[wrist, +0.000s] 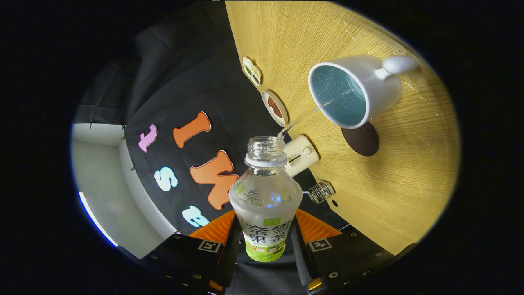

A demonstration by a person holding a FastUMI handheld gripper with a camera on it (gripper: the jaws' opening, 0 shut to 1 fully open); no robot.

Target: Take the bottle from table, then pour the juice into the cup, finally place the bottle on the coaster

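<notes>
My gripper (265,229) is shut on a clear plastic bottle (265,196) with a green and white label, held between both fingers with its uncapped neck pointing ahead. The view is rolled, so the wooden table (393,196) stands tilted. A thin clear stream (297,121) leaves the bottle's mouth and runs toward a white cup (356,88) with a blue inside and a white handle. The cup stands beyond the fingers. A dark round coaster (362,139) lies on the table right beside the cup, nearer to the bottle's mouth.
A small white device (302,153) sits at the table's edge just past the bottle's mouth. A round patterned plate (274,107) and a small card (251,70) lie along that same edge. A small wire object (321,191) sits near the edge closer to me.
</notes>
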